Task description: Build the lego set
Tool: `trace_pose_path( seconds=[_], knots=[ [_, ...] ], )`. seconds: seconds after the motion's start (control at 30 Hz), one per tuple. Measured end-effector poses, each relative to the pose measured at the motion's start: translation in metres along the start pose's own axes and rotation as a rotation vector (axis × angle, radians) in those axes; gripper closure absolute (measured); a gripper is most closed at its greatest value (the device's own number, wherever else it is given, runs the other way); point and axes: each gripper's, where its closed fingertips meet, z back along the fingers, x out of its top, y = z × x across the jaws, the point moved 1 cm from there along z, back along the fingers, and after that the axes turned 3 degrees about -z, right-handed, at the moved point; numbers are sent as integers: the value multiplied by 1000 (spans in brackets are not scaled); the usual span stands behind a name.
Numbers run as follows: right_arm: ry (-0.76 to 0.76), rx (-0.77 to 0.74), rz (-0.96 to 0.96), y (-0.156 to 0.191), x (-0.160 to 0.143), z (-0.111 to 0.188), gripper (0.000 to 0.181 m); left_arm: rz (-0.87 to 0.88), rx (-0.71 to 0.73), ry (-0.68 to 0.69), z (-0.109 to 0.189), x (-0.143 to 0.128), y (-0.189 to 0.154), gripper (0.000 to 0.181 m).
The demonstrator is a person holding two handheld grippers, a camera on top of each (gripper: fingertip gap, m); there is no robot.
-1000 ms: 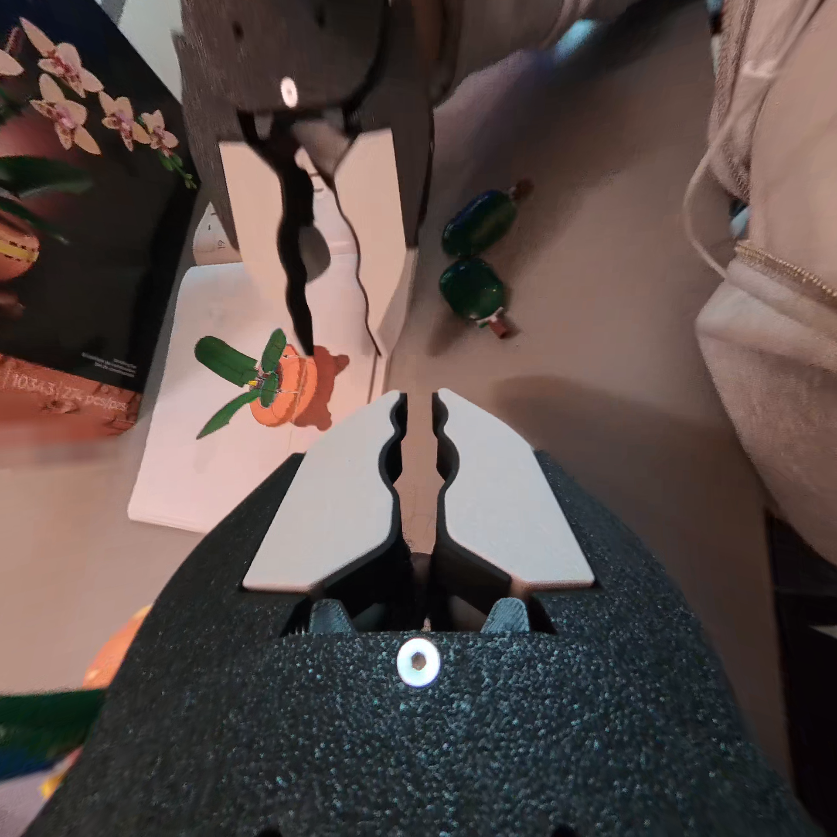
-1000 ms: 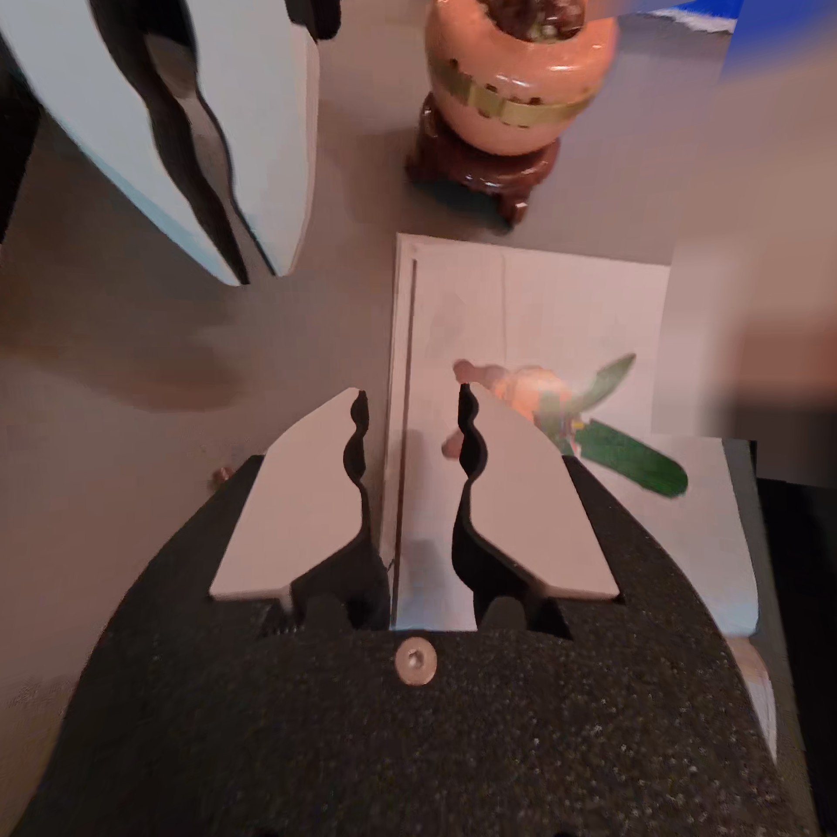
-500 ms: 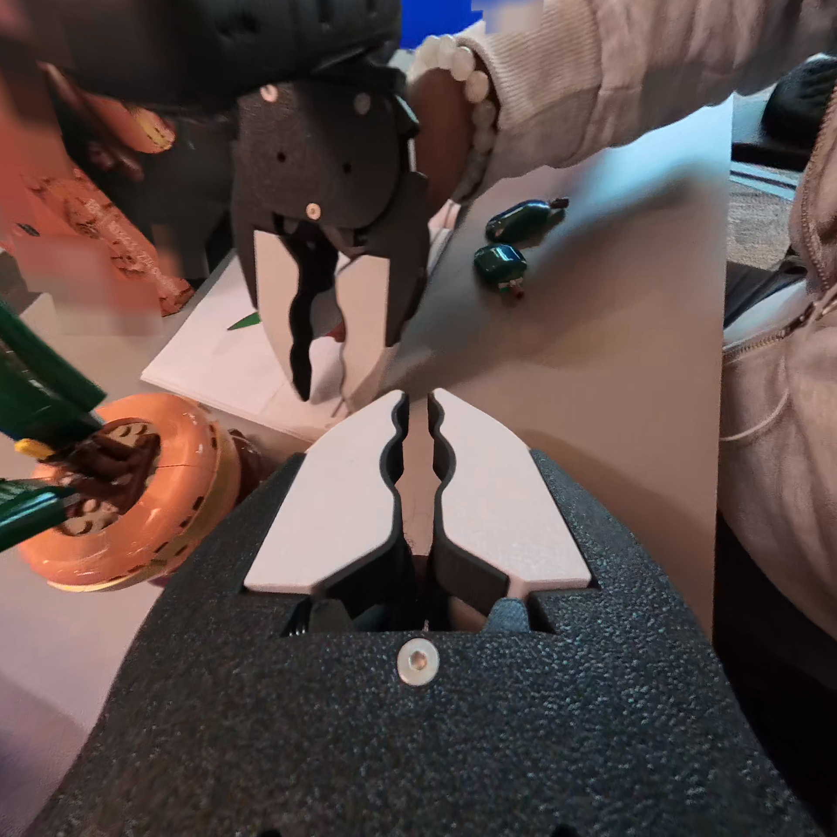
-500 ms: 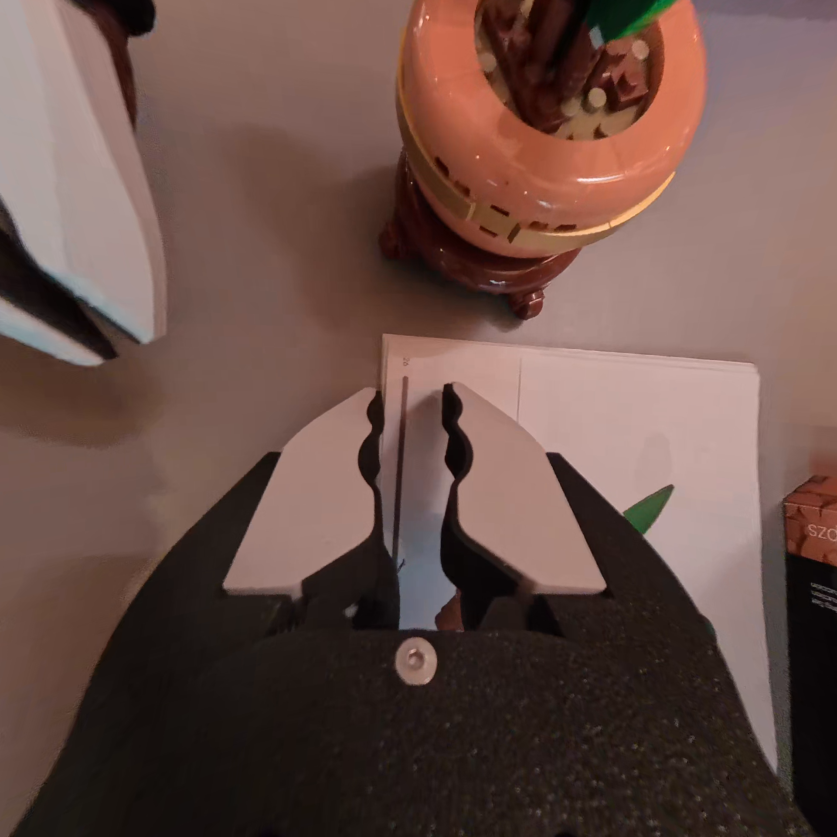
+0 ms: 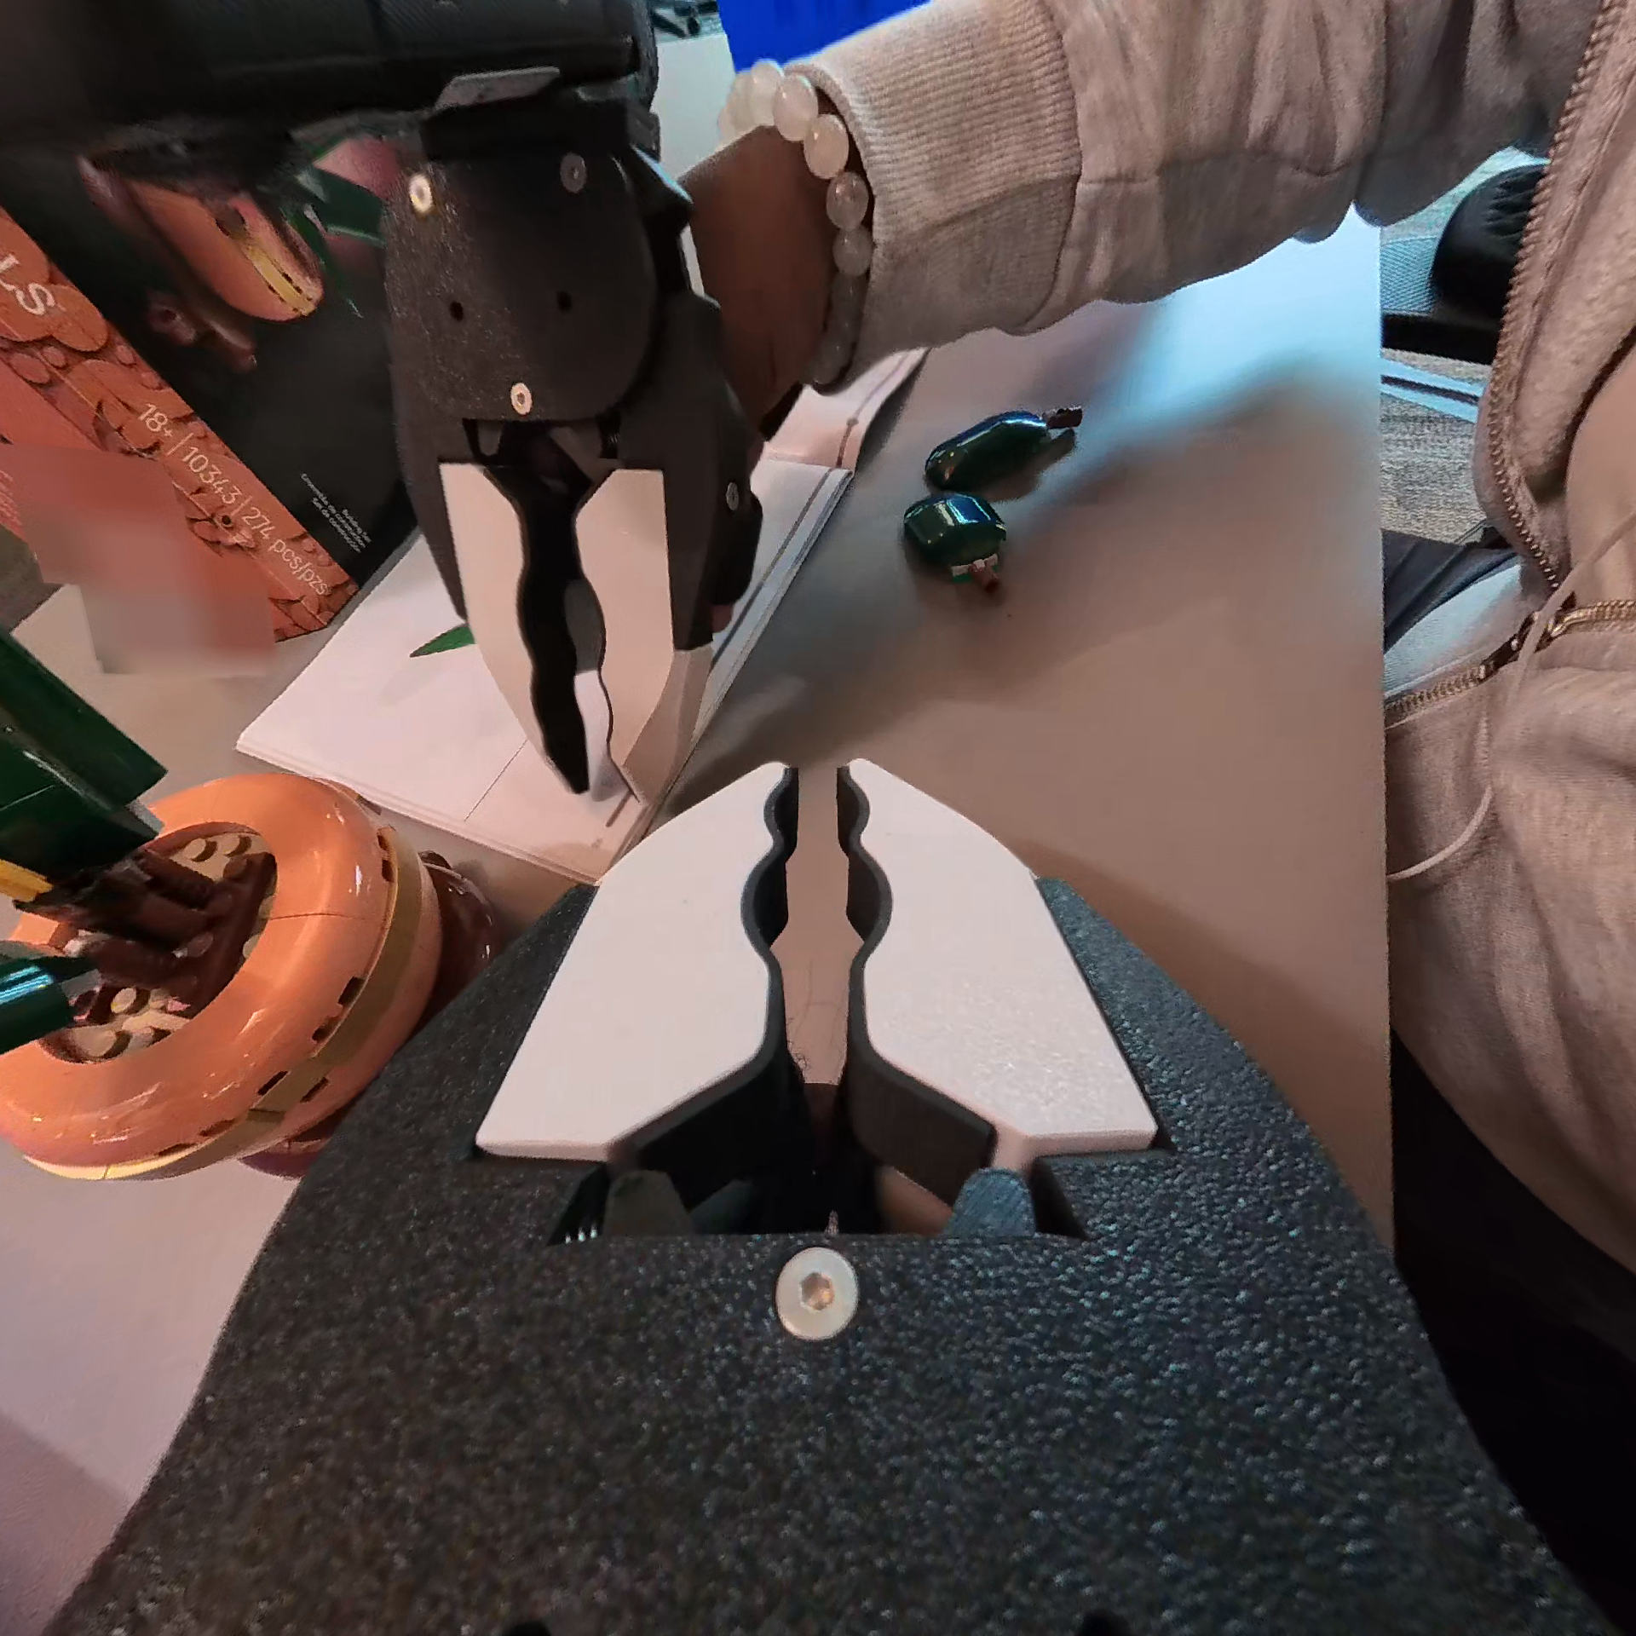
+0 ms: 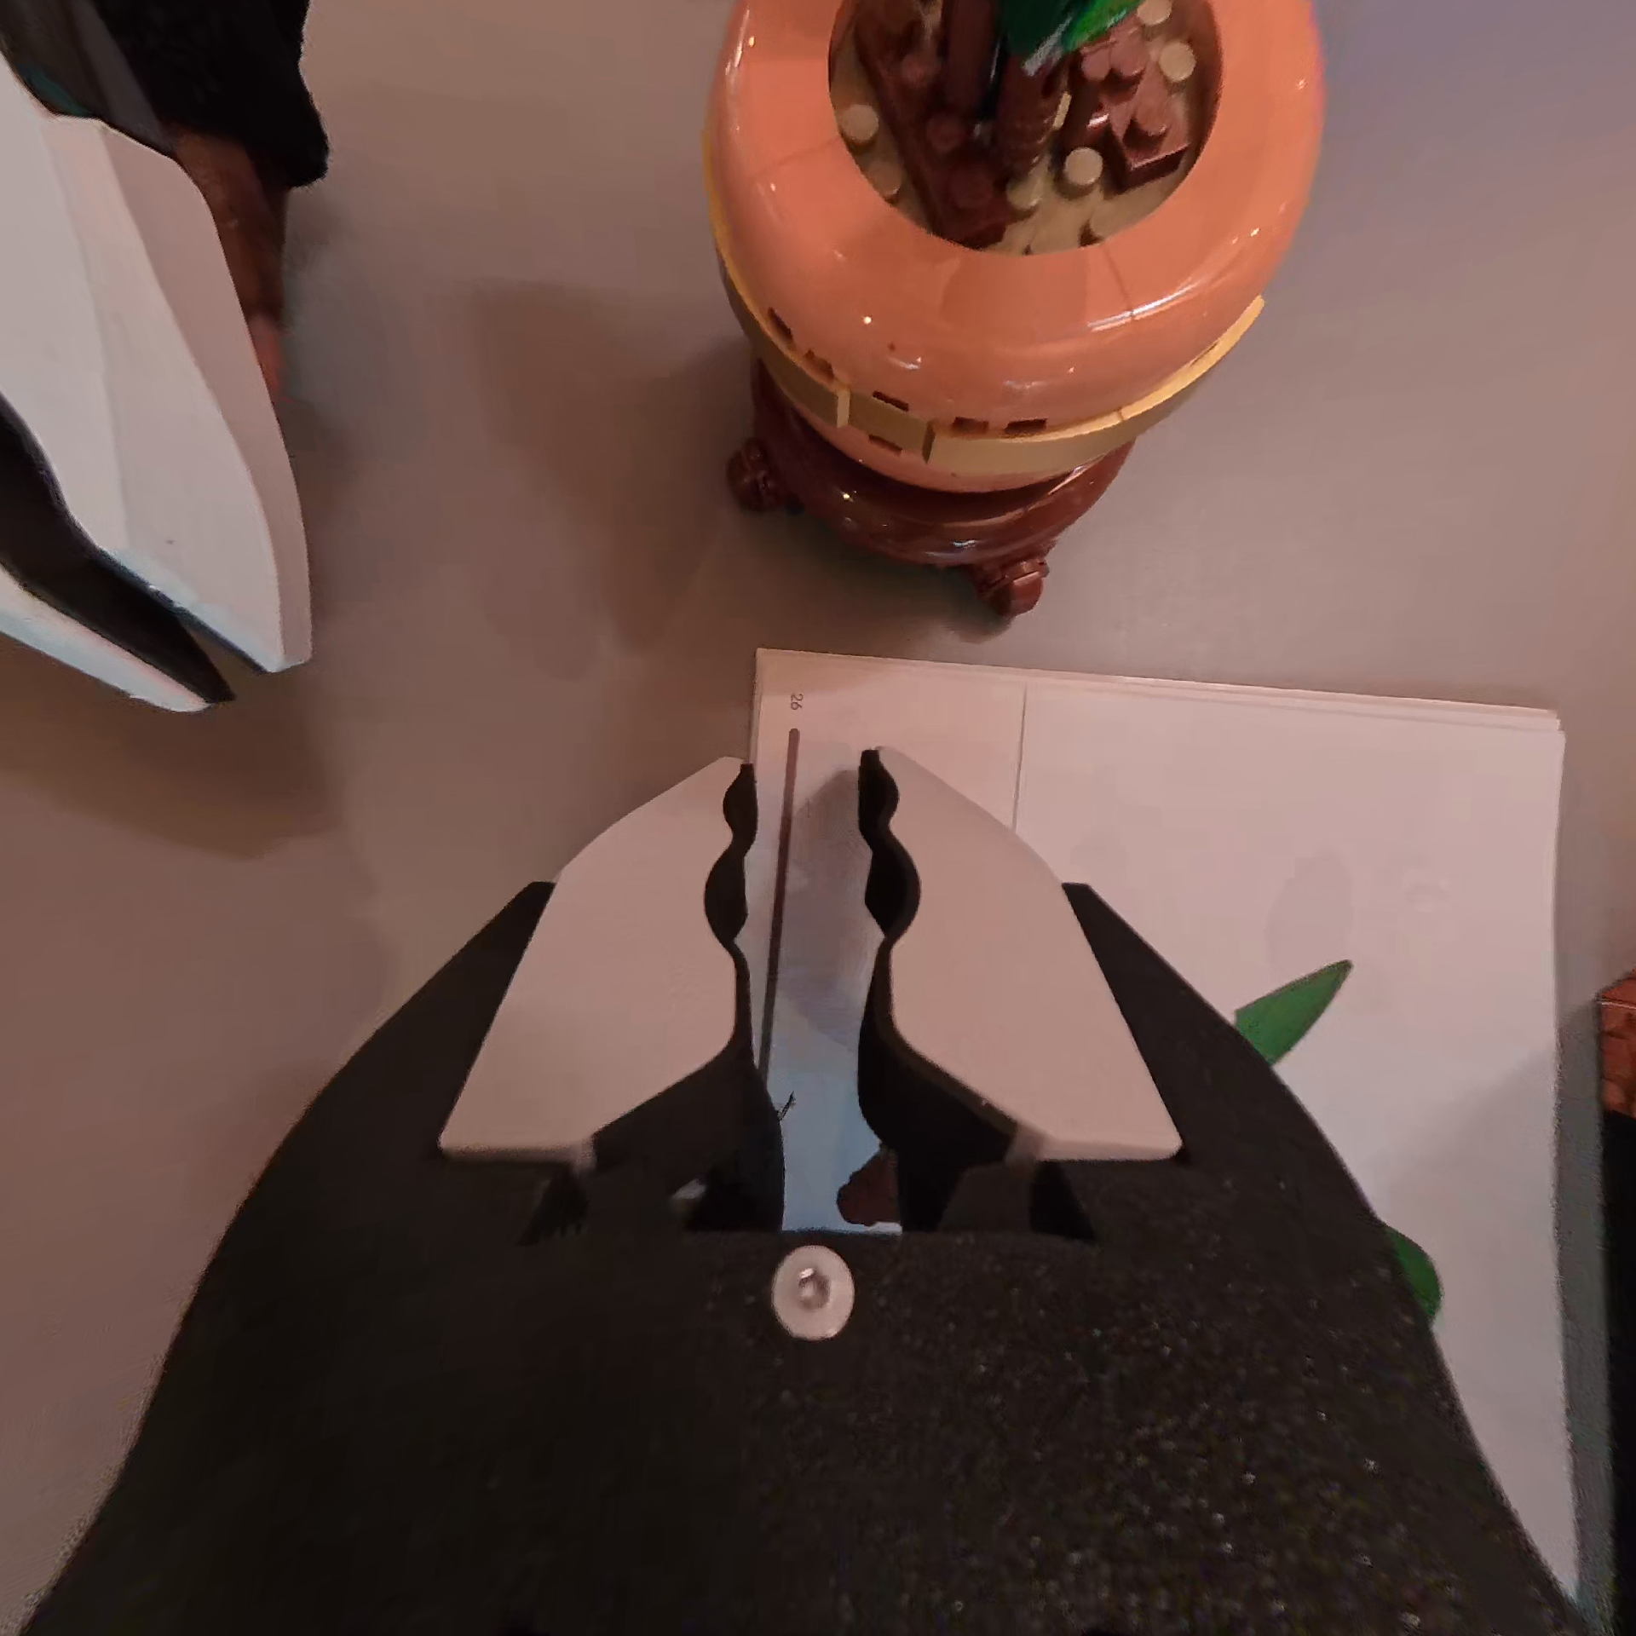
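Observation:
An orange Lego flower pot (image 5: 292, 929) on a brown base stands on the table, with brown and green parts inside; it also shows in the right wrist view (image 6: 974, 310). Two dark green leaf pieces (image 5: 991, 447) (image 5: 954, 536) lie apart on the table. My right gripper (image 6: 806, 761) is open by a narrow gap and empty, its tips down at the corner of the white instruction booklet (image 6: 1239, 841); it also shows in the left wrist view (image 5: 602, 783). My left gripper (image 5: 817, 770) is shut to a thin slit, empty, above bare table right of the pot.
The set's box (image 5: 221, 460) stands behind the booklet (image 5: 398, 708). A person's sleeve (image 5: 1151, 177) reaches across from the right, and their torso (image 5: 1549, 797) is at the table's right edge. My left gripper's tips (image 6: 235, 682) show at the right wrist view's left edge. One gripper's finger ends stand about 9 cm off the other's. The right tips stand about 9 cm off the orange Lego flower pot (image 5: 292, 929). The right camera catches it too, in the right wrist view (image 6: 798, 139).
My right gripper has narrowed its jaws and moved along the booklet to the corner nearest the pot. My left gripper has swung so the pot now lies at its left, jaws unchanged.

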Motion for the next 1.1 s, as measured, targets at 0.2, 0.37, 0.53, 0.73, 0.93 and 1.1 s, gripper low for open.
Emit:
trace_pose_path(
  seconds=[0.2, 0.37, 0.53, 0.73, 0.93, 1.1],
  knots=[
    [23, -16, 40, -1, -4, -5, 153, -2, 1, 8, -3, -1, 0, 173],
    [17, -8, 22, -4, -4, -3, 152, -6, -5, 10, -4, -2, 0, 173],
    [14, -7, 21, -6, -4, -1, 152, -5, -7, 5, -4, -2, 0, 173],
    [21, -4, 14, -9, -5, -1, 151, -5, -6, 7, -4, -2, 0, 173],
    [26, -26, 27, -11, -5, -1, 155, -7, -8, 7, -4, -2, -1, 173],
    [26, -65, 46, -17, -5, 2, 166, -11, -10, 9, -4, -2, -1, 173]
  ],
)
